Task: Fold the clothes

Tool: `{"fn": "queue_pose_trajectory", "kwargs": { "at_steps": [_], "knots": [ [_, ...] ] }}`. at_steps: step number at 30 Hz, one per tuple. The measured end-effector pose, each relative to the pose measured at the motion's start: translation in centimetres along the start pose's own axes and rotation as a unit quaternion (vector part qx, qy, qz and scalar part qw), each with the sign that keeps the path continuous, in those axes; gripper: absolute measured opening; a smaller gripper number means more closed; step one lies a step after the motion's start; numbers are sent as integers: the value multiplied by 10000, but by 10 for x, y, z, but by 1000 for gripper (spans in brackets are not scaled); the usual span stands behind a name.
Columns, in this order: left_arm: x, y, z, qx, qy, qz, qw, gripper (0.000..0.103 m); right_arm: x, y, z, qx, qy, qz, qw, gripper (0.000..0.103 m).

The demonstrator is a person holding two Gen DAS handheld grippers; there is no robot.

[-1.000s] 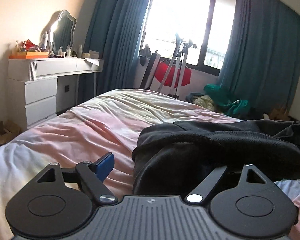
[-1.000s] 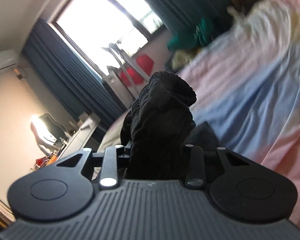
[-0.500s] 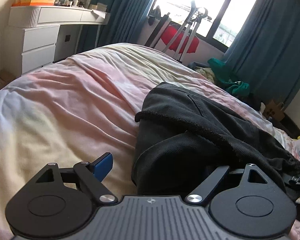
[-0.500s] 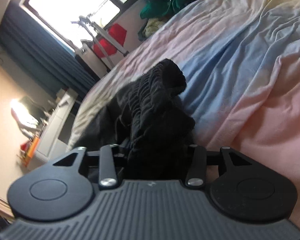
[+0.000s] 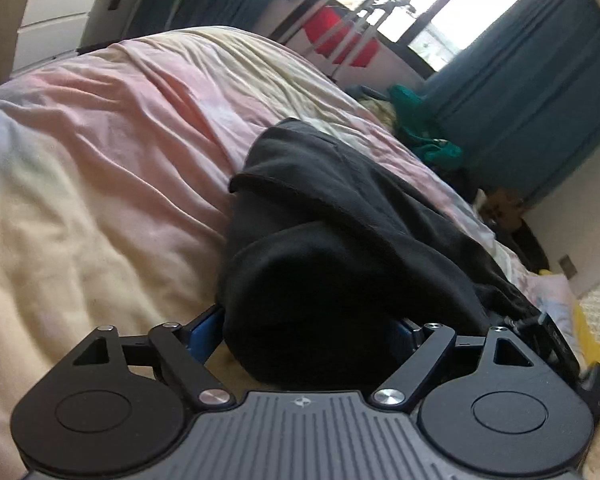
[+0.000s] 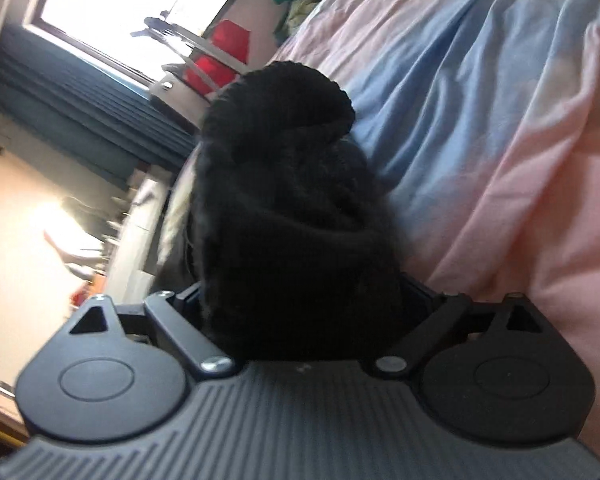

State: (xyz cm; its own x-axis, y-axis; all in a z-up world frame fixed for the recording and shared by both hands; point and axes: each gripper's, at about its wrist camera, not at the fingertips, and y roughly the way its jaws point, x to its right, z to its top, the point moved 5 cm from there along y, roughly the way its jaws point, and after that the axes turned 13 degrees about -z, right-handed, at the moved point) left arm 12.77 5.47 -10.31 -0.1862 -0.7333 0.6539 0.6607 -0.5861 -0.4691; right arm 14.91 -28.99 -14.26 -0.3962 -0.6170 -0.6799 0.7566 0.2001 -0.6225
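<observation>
A black garment (image 5: 340, 216) lies in thick folds on the pastel bedspread (image 5: 100, 152). My left gripper (image 5: 306, 330) has its jaws spread wide around a bulky fold of the garment; only the blue left pad (image 5: 204, 334) shows. In the right wrist view the same black garment (image 6: 296, 216) is bunched between the jaws of my right gripper (image 6: 300, 300), which stand wide apart around the cloth. The right fingertips are hidden by the fabric.
The bedspread (image 6: 500, 120) stretches to the right in the right wrist view. A white dresser (image 5: 52, 12), a red-seated exercise machine (image 5: 340, 36) by the window, teal curtains (image 5: 532, 92) and a pile of green clothes (image 5: 424, 136) stand beyond the bed.
Both grippers have dropped lower onto the bed. The right jaws have spread from a tight grip to wide apart. The left view has tilted down and moved closer into the garment.
</observation>
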Motion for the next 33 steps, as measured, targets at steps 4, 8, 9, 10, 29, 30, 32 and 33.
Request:
{"fn": "queue_pose_trajectory", "kwargs": {
  "at_steps": [4, 8, 9, 10, 29, 30, 32, 33],
  "knots": [
    [10, -28, 12, 349, 159, -189, 9991, 98, -5, -9, -3, 27, -172, -124, 9998, 79],
    [-1, -44, 37, 899, -221, -703, 9932, 103, -11, -16, -9, 131, -433, -480, 9978, 59],
    [-9, -40, 43, 891, -384, -756, 9924, 103, -13, -18, -10, 159, -473, -547, 9973, 58],
    [-19, -29, 48, 789, -589, -748, 9923, 103, -15, -18, -12, 203, -495, -569, 9969, 55],
    [-79, 59, 53, -221, -1625, -968, 9817, 94, -19, -23, -13, 385, -356, -346, 9980, 75],
    [-79, 62, 53, -243, -1634, -967, 9815, 94, -17, -21, -13, 352, -291, -320, 9984, 79],
    [-79, 66, 54, -273, -1660, -988, 9808, 94, -17, -14, -14, 333, -324, -298, 9985, 86],
    [-79, 68, 54, -294, -1656, -991, 9808, 94, -19, -10, -14, 338, -388, -296, 9982, 86]
  ]
}}
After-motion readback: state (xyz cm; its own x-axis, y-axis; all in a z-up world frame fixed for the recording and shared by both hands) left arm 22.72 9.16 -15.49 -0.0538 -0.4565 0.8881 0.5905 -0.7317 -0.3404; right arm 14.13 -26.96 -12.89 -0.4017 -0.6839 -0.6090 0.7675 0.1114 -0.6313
